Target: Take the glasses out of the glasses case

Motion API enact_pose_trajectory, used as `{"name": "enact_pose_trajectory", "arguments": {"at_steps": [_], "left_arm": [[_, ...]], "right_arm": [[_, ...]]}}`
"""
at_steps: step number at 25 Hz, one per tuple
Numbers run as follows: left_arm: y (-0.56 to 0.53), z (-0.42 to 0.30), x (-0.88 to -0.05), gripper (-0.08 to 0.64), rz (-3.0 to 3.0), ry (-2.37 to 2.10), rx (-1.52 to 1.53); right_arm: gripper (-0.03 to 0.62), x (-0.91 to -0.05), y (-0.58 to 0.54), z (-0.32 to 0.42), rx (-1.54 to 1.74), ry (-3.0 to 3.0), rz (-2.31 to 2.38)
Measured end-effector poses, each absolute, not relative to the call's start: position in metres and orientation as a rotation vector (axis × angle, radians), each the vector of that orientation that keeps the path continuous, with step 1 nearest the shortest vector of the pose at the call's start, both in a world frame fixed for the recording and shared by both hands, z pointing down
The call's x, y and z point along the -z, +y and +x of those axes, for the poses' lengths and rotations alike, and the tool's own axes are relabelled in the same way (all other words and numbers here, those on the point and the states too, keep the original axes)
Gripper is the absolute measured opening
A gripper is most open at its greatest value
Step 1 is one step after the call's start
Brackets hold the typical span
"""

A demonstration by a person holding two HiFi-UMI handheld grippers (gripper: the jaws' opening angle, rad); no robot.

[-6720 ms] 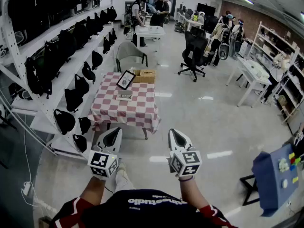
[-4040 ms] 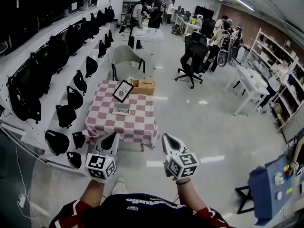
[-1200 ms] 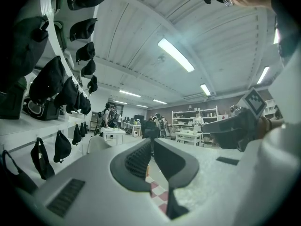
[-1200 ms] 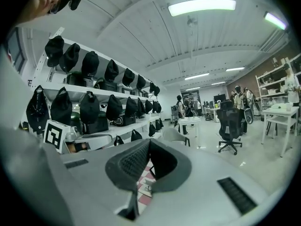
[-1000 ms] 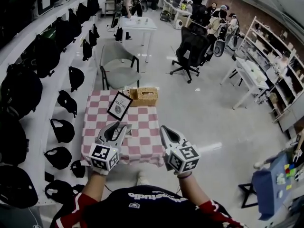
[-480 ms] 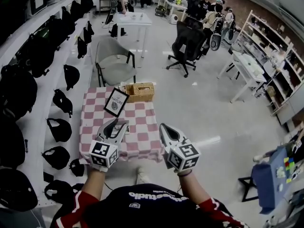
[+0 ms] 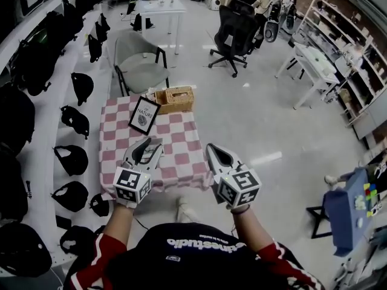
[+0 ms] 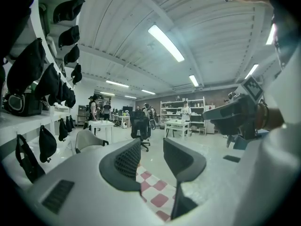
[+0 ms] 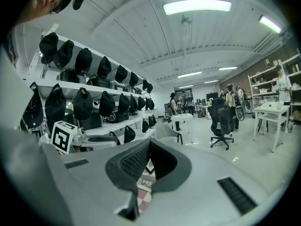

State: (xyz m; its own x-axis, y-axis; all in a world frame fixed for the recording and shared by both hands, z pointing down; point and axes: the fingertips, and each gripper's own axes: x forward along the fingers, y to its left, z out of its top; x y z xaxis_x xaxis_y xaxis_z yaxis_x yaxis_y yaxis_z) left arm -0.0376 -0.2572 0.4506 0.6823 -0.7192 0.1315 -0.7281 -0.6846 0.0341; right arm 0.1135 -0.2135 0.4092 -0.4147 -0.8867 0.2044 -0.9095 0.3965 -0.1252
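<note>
A small table with a red-and-white checked cloth (image 7: 181, 135) stands just ahead of me, and the cloth also shows low in the left gripper view (image 8: 157, 192). On it are a framed picture (image 7: 144, 115) and a wicker basket (image 7: 174, 98). I cannot make out a glasses case; my left gripper (image 7: 151, 145) covers the spot near the table's front. Its jaws (image 8: 151, 145) have just been opening and stand apart with nothing between them. My right gripper (image 7: 213, 148) hovers over the table's front right edge, shut and empty (image 9: 149, 142).
White shelves with several black bags (image 7: 66, 119) run along the left. A grey chair (image 7: 142, 65) stands behind the table, and a black office chair (image 7: 233, 26) and a white table (image 7: 157, 8) are farther back. A blue board (image 7: 347, 219) is at the right.
The view has closed in on the checked table, which now lies under both grippers. The left gripper's jaws stand wider apart than a second ago. The right gripper has barely moved.
</note>
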Motion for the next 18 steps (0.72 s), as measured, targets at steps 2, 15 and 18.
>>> {"name": "enact_pose_trajectory", "arguments": {"at_steps": [2,15,18], "left_arm": [[-0.258,-0.033,-0.457,0.141,2.811,-1.18,-0.197],[-0.271,-0.031,-0.503,0.14,2.828,-1.104,-0.376],[-0.277,-0.033,-0.516,0.141,2.814,-1.098,-0.424]], "right_arm": [[0.002,-0.414,-0.215,0.113,-0.346,-2.53,1.632],[0.002,-0.447,-0.231,0.1,-0.414,-2.509,1.548],[0.002,-0.453,-0.236,0.097,-0.426,-2.508,1.532]]}}
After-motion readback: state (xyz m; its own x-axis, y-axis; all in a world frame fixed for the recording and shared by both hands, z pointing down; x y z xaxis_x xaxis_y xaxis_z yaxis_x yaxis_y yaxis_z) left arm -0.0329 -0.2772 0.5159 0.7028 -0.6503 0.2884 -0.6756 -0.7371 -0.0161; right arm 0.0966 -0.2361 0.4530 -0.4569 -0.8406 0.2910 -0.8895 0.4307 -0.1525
